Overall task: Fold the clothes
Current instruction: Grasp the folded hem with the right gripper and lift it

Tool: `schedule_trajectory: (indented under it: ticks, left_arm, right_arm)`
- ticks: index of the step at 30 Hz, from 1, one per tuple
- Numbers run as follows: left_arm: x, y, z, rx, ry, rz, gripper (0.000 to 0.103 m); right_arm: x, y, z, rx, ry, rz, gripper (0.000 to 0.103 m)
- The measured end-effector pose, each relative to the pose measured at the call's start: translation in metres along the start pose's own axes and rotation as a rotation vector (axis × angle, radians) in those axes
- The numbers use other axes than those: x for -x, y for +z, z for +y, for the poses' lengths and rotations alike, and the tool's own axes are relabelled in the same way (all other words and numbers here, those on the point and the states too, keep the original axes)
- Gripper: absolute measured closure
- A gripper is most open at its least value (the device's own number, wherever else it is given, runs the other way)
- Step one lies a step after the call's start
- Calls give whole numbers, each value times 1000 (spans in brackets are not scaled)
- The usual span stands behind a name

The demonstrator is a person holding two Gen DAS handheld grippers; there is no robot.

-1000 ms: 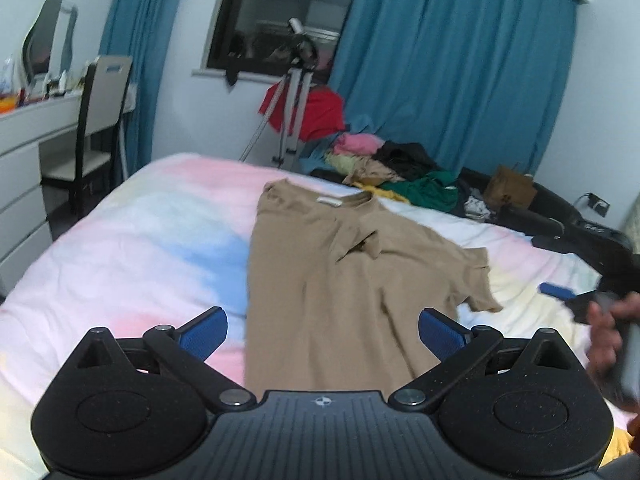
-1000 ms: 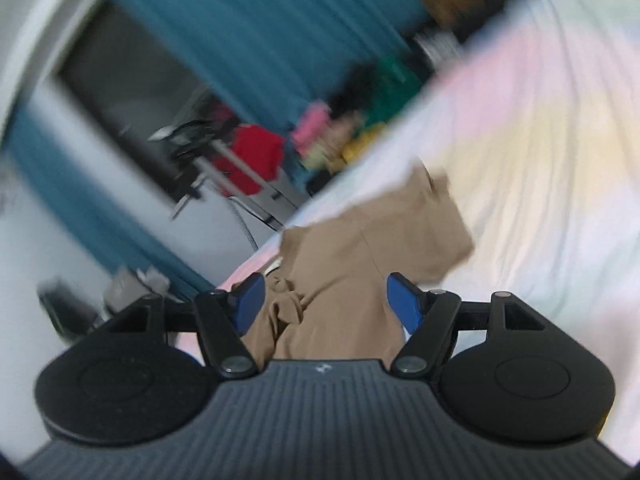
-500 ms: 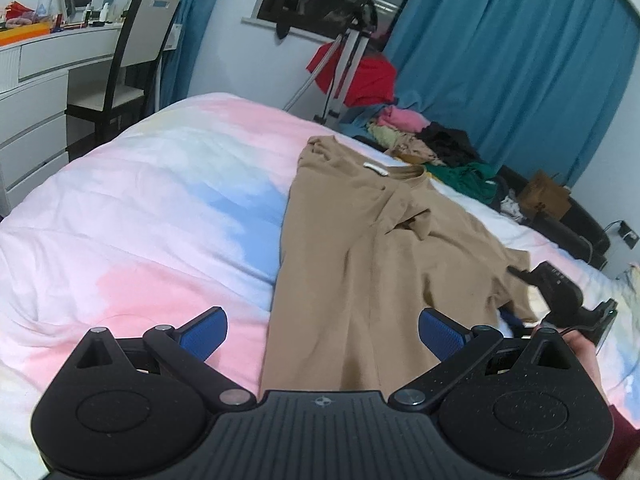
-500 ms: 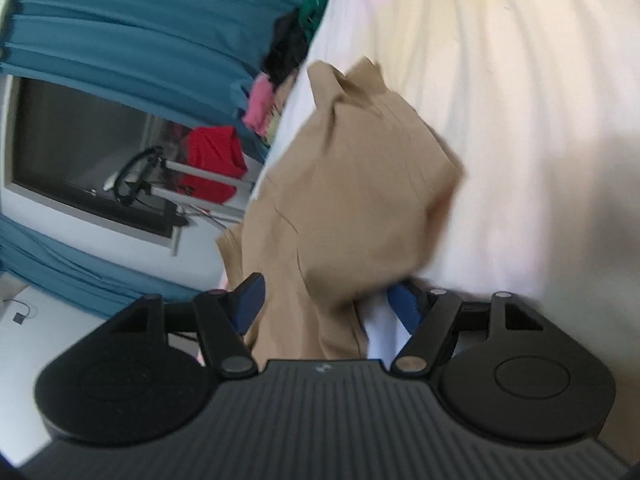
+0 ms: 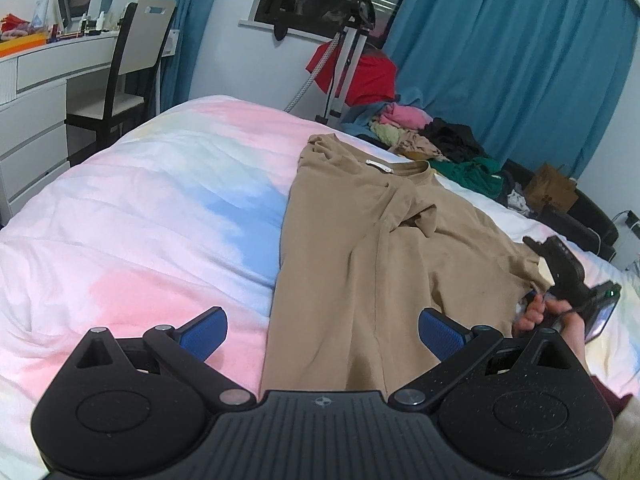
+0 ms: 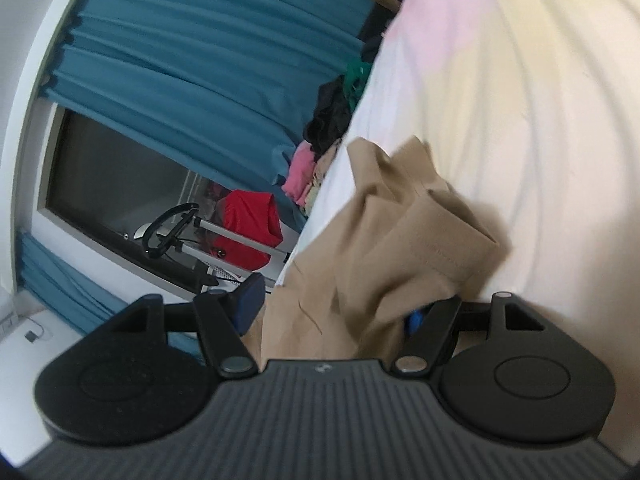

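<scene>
My left gripper was wide open over the bottom of the tan cotton T-shirt. My right gripper gaped around its crumpled sleeve. The shirt lay half folded on the pastel bedspread.

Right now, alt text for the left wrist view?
A tan T-shirt lies spread on a pastel bed, with the open left gripper above its lower hem. The right gripper reaches its sleeve; a clothes pile sits behind.

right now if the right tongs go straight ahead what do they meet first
The tan shirt: its sleeve already lies between the open right tongs, bunched on the bed. Nothing else seems to stand in that line, though depth is unclear.
</scene>
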State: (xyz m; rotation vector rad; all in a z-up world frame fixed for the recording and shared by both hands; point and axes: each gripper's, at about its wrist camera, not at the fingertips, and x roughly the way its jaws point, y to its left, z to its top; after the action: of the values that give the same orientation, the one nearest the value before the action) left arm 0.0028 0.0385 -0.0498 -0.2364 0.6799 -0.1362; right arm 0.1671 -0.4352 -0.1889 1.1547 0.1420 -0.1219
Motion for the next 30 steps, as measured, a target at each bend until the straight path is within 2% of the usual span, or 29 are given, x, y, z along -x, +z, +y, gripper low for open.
schedule_trajectory:
  ticks: [6,9,11,13,15,18,23,27,30]
  left_arm:
    - [-5,-3,-2,-30,12,2,0]
    - [-11,-2,-3,-37,20,6,0]
    - [-15,-1,-4,-38,25,10,0]
    - [-20,2,-5,-29,29,17,0]
    - [-22,7,-4,-12,15,21,0]
    - [-22,17,0,25,40,-17,0]
    - [-5,28,-3,-30,106,-112,0]
    - [10,31,1,-59,150,-148,0]
    - [16,32,8,-86,193,-164,0]
  right_arm:
    - [-23,15,1,36,-71,-30,35]
    - [-39,18,7,108,-84,-16,33]
    - [-48,18,13,165,-77,0,49]
    - [-53,17,20,212,-104,12,89]
    - [-52,18,25,236,-116,-11,91]
    - [-47,19,48,339,-123,-67,94]
    - [-38,8,107,539,-140,-105,94]
    - [-31,-30,167,740,-129,-115,94]
    - [-31,-74,207,851,-94,-85,94]
